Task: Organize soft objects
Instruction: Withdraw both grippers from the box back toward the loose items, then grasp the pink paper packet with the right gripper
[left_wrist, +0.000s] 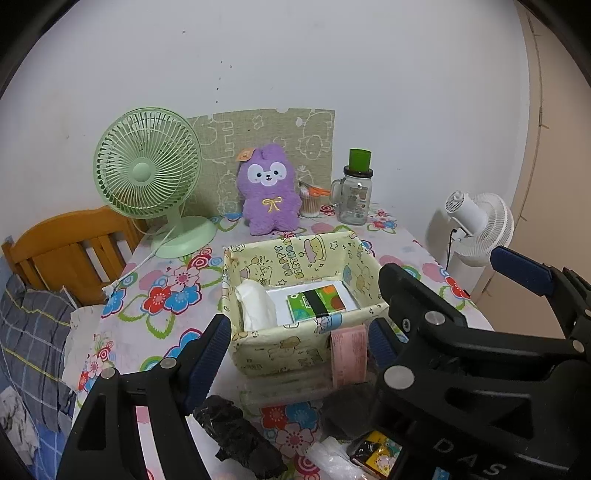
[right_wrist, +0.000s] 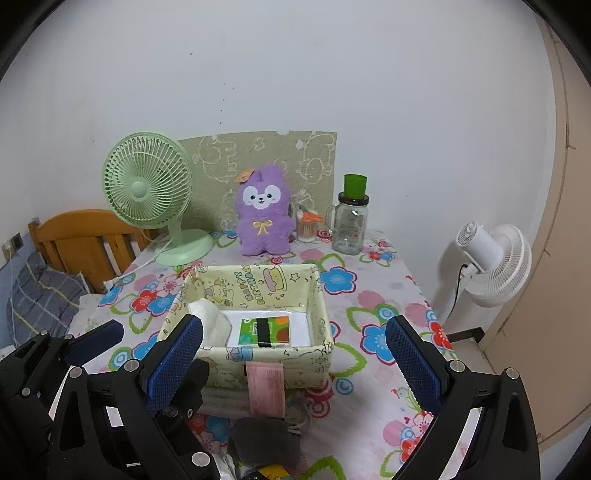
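I see both grippers over a table covered with a flowered cloth. My left gripper has its jaws standing wide, with nothing pressed between them. Its right finger is mostly hidden behind the black frame of the other gripper, which crosses the lower right of the left wrist view. My right gripper is likewise spread wide and empty, its blue pads on either side of the near wall of the fabric box.

The box sits mid-table, printed with cartoon animals. Inside I make out a crumpled white tissue against the left wall and a green packet lying flat on something white; I cannot read its label. A pink tag hangs down the box's front.

The purple plush toy stands upright at the back of the table, against a green patterned board, well apart from the box and from both grippers. A green desk fan is to its left. To its right are a glass jar with a green cap and a small cup whose contents are too small to tell.

Near the bottom edge lie a crumpled black bundle and a grey soft thing, both partly cut off or blocked by the gripper frames. A small colourful pack is half hidden too.
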